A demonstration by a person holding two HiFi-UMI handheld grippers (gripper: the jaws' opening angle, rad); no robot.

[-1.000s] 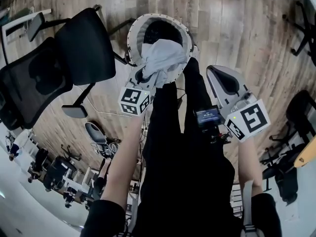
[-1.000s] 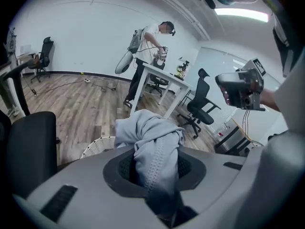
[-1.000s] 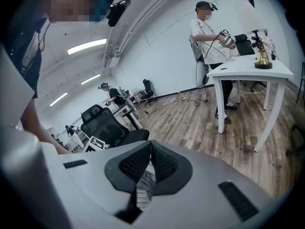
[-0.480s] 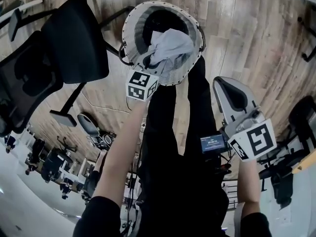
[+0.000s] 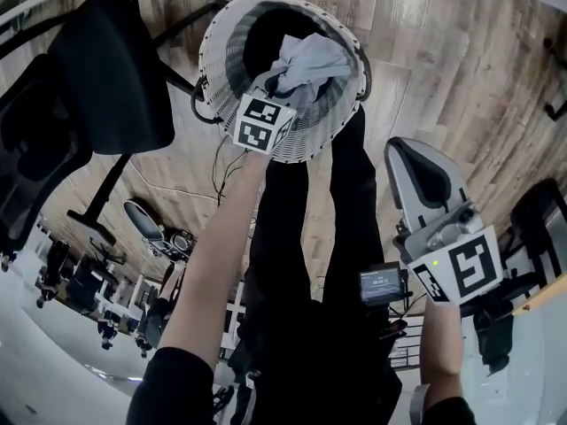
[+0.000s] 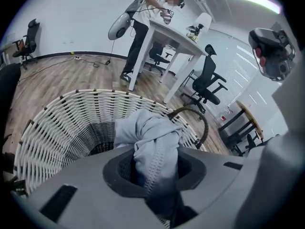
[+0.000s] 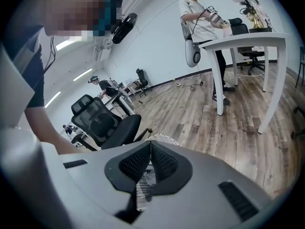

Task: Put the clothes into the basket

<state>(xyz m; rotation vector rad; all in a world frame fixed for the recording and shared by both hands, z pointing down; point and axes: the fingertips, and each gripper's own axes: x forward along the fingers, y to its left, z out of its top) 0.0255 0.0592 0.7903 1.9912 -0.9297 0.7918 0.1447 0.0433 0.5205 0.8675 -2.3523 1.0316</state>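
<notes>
The left tool [image 6: 155, 168] is clamped on a crumpled pale grey-blue cloth garment [image 6: 147, 137], held over the mouth of the round white woven basket [image 5: 221, 47] at the upper centre of the head view and not yet released. The right tool [image 7: 150, 163], at lower right, is closed and empty. The basket's dark bottom may hold more clothes

I'm getting bright, even overhead light. A ceiling strip [image 6: 250, 0] is glaring in the left gripper view. Fisheye is bending all edges, corners are vignetting black, near foreground is blurring.
</notes>
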